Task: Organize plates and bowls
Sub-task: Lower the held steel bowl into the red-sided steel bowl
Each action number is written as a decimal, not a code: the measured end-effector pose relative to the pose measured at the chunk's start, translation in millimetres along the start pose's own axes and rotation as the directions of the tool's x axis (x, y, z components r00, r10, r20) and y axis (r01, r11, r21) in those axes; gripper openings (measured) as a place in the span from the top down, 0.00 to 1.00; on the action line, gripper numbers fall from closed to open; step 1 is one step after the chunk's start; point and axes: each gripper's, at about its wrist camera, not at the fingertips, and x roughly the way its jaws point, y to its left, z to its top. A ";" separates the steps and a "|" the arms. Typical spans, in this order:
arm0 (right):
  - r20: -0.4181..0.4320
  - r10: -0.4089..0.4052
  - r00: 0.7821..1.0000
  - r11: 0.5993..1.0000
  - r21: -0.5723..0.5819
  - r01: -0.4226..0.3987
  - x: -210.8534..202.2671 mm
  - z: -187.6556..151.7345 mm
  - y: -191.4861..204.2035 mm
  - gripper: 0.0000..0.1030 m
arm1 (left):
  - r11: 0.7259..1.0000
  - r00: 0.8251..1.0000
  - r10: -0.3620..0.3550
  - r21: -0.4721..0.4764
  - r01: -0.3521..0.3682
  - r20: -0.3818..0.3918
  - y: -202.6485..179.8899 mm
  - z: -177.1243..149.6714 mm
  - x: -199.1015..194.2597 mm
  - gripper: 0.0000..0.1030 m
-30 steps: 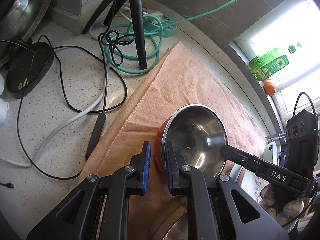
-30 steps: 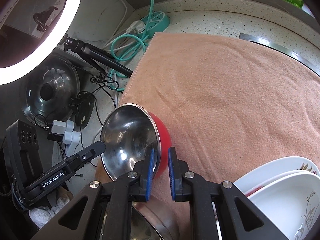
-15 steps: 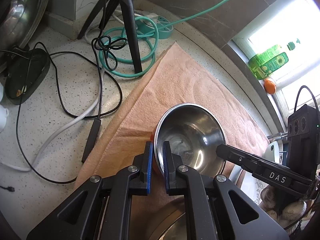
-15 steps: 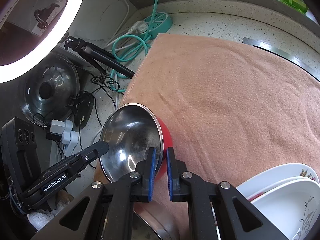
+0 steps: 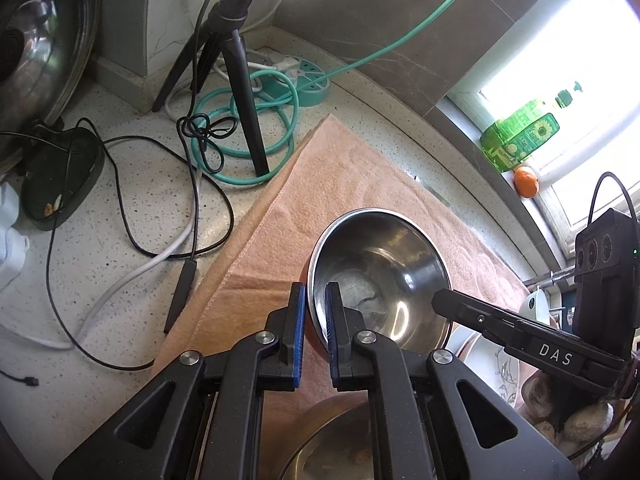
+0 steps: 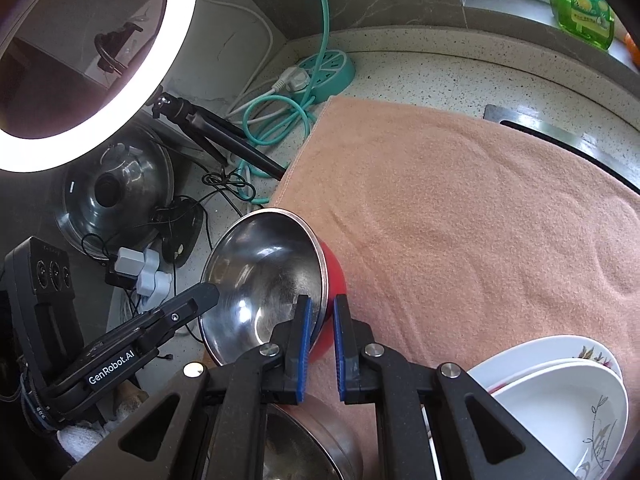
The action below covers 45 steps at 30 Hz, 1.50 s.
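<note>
A steel bowl with a red outside [image 5: 380, 268] [image 6: 268, 276] is held tilted above the peach towel [image 5: 340, 184] [image 6: 460, 208]. My left gripper [image 5: 316, 300] is shut on its near rim, one pad inside and one outside. My right gripper [image 6: 320, 312] is shut on the opposite rim in the same way. A second steel bowl [image 5: 332, 440] [image 6: 304, 448] sits right below the grippers. White patterned plates and bowls [image 6: 560, 396] [image 5: 492, 360] are stacked at the right.
Black and white cables [image 5: 132, 216], a green cord coil [image 5: 256, 120] and a tripod [image 5: 236, 64] crowd the counter left of the towel. A pot lid [image 6: 116, 196] and ring light [image 6: 80, 60] stand at the left. A green bottle [image 5: 520, 140] stands on the sill.
Both grippers have closed on the bowl's rim and lifted it upward, tilting it, away from the steel bowl below.
</note>
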 end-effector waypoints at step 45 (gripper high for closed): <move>-0.080 -0.029 0.996 0.980 -0.197 0.013 -33.4 -108.5 22.3 0.90 | 0.998 0.998 0.058 -0.023 -0.057 0.014 -11.8 -107.9 -57.1 0.92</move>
